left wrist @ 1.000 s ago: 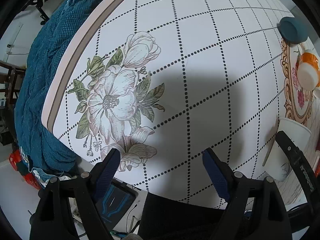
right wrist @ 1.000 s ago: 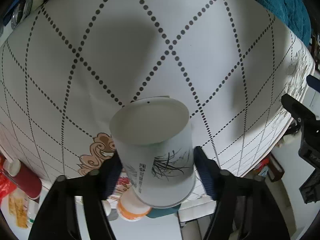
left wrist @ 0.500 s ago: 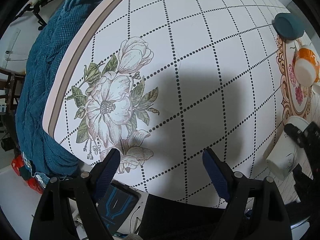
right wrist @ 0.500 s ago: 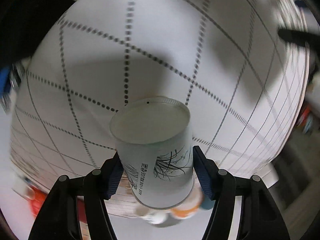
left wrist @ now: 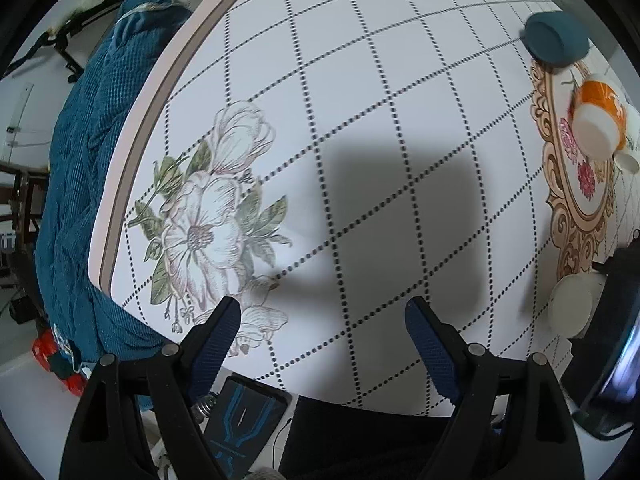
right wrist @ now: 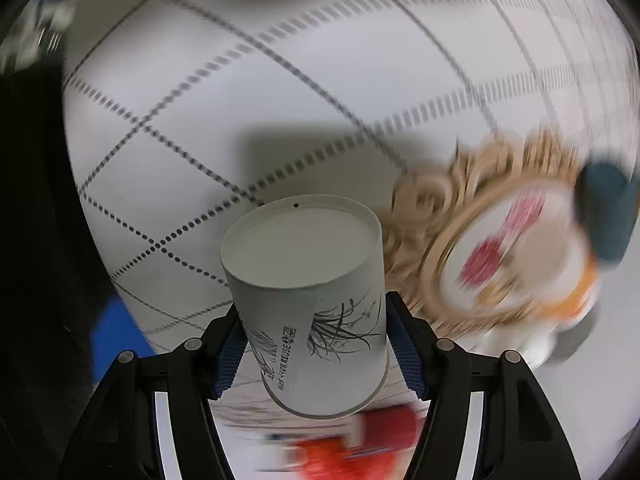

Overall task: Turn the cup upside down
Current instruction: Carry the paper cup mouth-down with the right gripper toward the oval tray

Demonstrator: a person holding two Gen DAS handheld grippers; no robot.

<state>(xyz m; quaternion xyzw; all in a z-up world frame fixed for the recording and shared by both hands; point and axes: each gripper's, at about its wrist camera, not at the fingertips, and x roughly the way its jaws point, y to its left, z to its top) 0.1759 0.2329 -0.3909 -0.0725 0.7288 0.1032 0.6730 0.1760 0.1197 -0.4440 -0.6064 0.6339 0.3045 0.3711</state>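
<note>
A white paper cup with a black grass drawing is clamped between the blue pads of my right gripper. Its closed base faces away from the camera toward the table and its rim points back toward me. It hangs above the checked tablecloth. The same cup shows in the left wrist view at the far right edge, held by the dark right gripper. My left gripper is open and empty above the table's near edge.
A teal bowl and an orange and white cup stand at the right by an ornate gold medallion print. A teal blanket hangs off the left edge. A red object is blurred below the cup.
My right gripper has swung round with the cup, so the background swept from plain cloth to the gold medallion and teal bowl. The left gripper stays open and has shifted slightly.
</note>
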